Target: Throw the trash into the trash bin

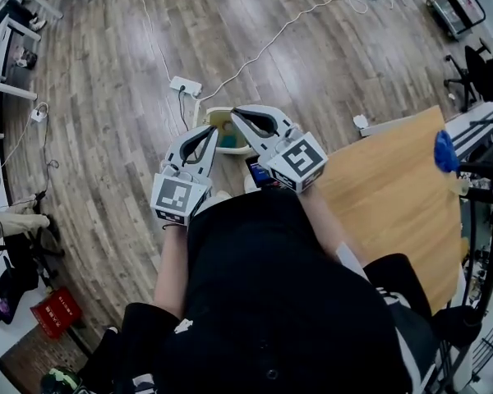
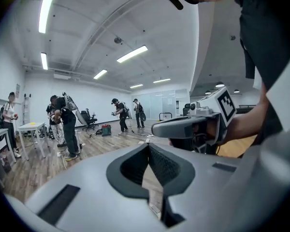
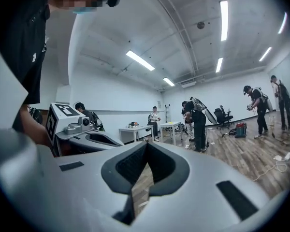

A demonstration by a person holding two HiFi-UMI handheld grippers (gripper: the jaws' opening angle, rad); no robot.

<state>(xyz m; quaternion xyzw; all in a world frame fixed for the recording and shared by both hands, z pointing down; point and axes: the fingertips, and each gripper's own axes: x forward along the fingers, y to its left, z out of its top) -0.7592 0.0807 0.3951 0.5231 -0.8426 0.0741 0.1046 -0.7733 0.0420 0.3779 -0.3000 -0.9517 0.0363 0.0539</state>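
Note:
Both grippers are raised in front of the person's chest and point out across the room. My left gripper (image 1: 207,131) (image 2: 148,146) has its jaws together with nothing between them. My right gripper (image 1: 240,115) (image 3: 146,145) is shut and empty as well. Each shows in the other's view: the right gripper's body (image 2: 188,127) at the right, the left gripper's body (image 3: 79,132) at the left. On the floor below them stands a cream trash bin (image 1: 217,114) with something teal inside. No trash shows in either gripper.
A wooden table (image 1: 394,195) stands at the right. A power strip (image 1: 185,85) with a long white cable lies on the plank floor beyond the bin. A red box (image 1: 56,312) sits at the lower left. Several people (image 2: 67,127) and white desks (image 3: 135,132) are farther off.

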